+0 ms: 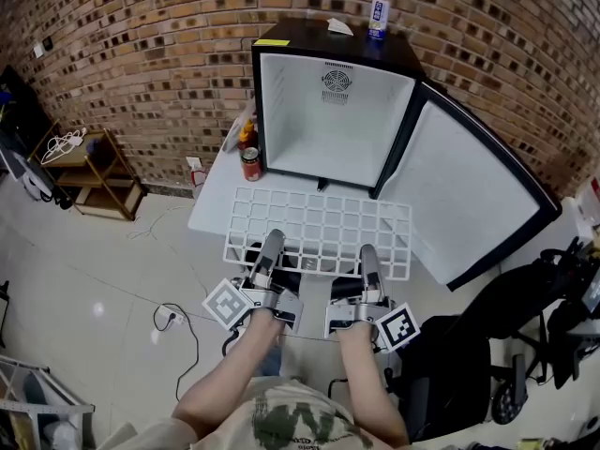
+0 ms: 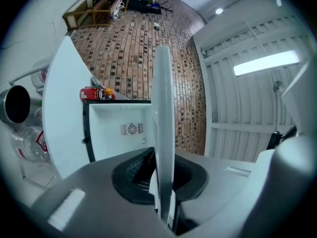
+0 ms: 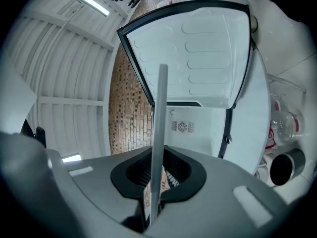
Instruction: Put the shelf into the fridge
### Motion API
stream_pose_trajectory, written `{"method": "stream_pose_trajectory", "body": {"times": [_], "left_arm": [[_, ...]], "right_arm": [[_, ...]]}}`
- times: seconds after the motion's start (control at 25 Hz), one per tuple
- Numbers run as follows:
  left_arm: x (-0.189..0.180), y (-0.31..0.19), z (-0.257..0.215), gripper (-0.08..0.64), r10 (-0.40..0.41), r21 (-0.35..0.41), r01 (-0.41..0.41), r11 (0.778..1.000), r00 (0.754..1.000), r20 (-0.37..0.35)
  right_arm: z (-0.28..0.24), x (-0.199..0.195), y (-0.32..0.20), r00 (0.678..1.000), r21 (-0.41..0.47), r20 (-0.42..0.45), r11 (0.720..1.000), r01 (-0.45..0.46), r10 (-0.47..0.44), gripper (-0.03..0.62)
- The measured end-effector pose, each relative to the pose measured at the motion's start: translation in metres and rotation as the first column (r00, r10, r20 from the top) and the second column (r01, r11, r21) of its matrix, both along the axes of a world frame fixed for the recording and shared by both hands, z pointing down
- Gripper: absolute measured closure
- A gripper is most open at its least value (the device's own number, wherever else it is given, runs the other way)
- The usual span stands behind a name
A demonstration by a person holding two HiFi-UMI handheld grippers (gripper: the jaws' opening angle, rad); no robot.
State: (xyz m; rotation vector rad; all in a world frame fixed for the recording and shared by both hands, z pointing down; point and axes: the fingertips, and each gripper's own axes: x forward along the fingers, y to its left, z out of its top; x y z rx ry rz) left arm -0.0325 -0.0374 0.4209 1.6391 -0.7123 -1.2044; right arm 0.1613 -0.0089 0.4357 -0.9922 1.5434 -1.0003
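I hold the shelf (image 1: pixel 323 228) with both tools. My left hand-held gripper (image 1: pixel 270 242) is almost fully closed on the near edge of the shelf, left of its middle. My right hand-held gripper (image 1: pixel 368 251) is closed on the same edge, right of its middle. In each gripper view the shelf stands edge-on between the jaws as a thin white strip, and the pads press on it from both sides.

The shelf is in the lower middle of the head view. It lies about level in the air above the desk (image 1: pixel 211 206). Its far edge is near the open fridge (image 1: pixel 333 120) but not yet inside. The door (image 1: pixel 469 200) stands wide open at the right of the frame.

The shelf is a white wire grid, so I judge it to be light and quite stiff, though it may bend a little. The wires look thin and smooth, so I think they can slip or turn between the pads. I hold only the near edge, so the far edge may dip. Two grips well apart on this edge seem the right place, because the sides and the back stay free to enter the fridge. A can (image 1: pixel 250 164) stands on the desk just beside the fridge, at its left, and the left corner of the shelf must pass clear of it.
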Motion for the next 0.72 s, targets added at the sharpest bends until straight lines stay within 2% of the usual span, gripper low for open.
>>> {"method": "stream_pose_trajectory", "body": {"times": [0.72], "left_arm": [[-0.001,-0.106,0.006,0.548,0.044,-0.029,-0.045,0.999,0.999,-0.005]], "right_arm": [[0.009,-0.003,-0.097,1.0,-0.02,-0.007,0.999,-0.03,0.03,0.568]]}}
